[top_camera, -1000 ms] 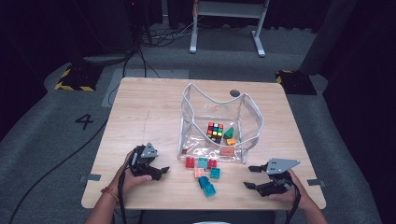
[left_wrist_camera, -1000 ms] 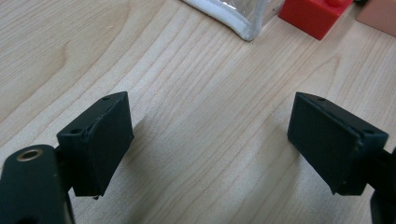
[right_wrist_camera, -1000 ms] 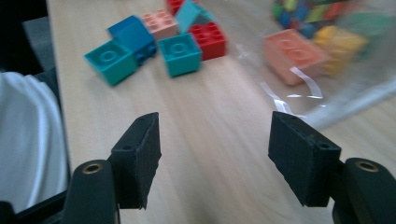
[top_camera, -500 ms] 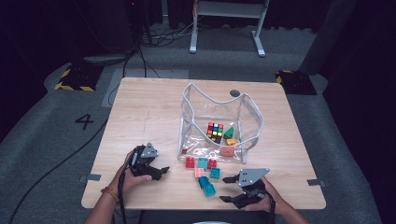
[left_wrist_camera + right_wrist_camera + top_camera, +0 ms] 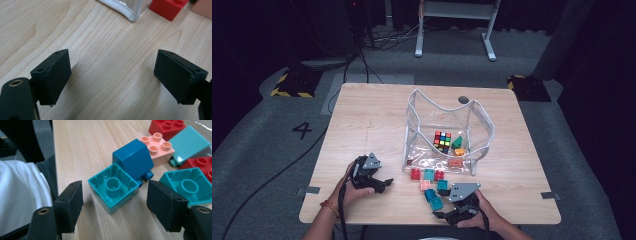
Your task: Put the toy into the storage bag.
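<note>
Right gripper view: teal block (image 5: 113,187) upside down.

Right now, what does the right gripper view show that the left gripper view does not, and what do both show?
Right gripper view: a teal block lying hollow side up between the open jaws of the right gripper, a blue block, a pink block, and white cloth at the table edge.
Left gripper view: the open left gripper over bare wood, and the clear bag's white rim.
Both: the wooden table and a red block.
</note>
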`<action>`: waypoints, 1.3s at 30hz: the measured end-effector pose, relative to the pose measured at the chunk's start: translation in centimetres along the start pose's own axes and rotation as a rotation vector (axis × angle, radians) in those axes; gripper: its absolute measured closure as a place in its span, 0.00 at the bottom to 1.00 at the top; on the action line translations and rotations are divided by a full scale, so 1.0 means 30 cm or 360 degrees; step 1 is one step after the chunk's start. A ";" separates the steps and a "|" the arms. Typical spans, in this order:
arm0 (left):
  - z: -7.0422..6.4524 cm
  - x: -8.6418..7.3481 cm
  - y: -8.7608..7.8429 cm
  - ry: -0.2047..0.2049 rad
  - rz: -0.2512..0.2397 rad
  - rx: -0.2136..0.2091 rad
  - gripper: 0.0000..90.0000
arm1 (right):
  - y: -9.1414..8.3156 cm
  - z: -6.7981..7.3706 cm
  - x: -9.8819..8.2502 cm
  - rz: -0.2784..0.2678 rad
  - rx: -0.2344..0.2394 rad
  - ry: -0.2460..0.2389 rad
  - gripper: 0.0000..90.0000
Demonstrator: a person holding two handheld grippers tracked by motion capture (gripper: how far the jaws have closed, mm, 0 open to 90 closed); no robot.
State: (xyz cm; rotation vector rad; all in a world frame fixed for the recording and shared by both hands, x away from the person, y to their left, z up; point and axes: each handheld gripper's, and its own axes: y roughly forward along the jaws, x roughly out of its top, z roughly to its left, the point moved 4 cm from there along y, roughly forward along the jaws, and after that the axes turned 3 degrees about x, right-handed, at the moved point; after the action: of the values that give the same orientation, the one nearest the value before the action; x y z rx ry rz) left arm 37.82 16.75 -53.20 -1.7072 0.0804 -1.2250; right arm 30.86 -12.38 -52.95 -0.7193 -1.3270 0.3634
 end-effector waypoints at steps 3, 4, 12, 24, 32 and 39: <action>0.000 0.000 0.000 0.0000 0.0000 0.0000 0.16 | 0.019 0.001 0.016 0.0004 -0.0010 -0.0042 0.33; 0.000 0.000 0.000 0.0000 0.0000 0.0000 0.16 | 0.027 0.003 0.019 0.0004 -0.0025 -0.0070 0.33; 0.000 0.000 0.000 0.0001 0.0000 0.0000 0.16 | 0.021 0.005 0.017 0.0002 -0.0048 -0.0008 0.41; 0.000 0.000 0.000 0.0000 0.0000 0.0000 0.16 | -0.011 -0.007 -0.009 -0.0032 -0.0082 -0.0011 0.53; 0.000 0.000 0.000 0.0000 0.0000 0.0000 0.16 | -0.036 -0.012 -0.029 -0.0031 -0.0044 -0.0043 0.53; 0.000 0.000 0.000 -0.0001 -0.0001 0.0000 0.16 | -0.087 -0.036 -0.051 -0.0037 -0.0038 -0.0058 0.53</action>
State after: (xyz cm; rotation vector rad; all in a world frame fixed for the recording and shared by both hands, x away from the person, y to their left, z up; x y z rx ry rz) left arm 37.82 16.74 -53.20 -1.7074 0.0796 -1.2247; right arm 31.14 -15.55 -52.45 -0.7200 -1.3748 0.3438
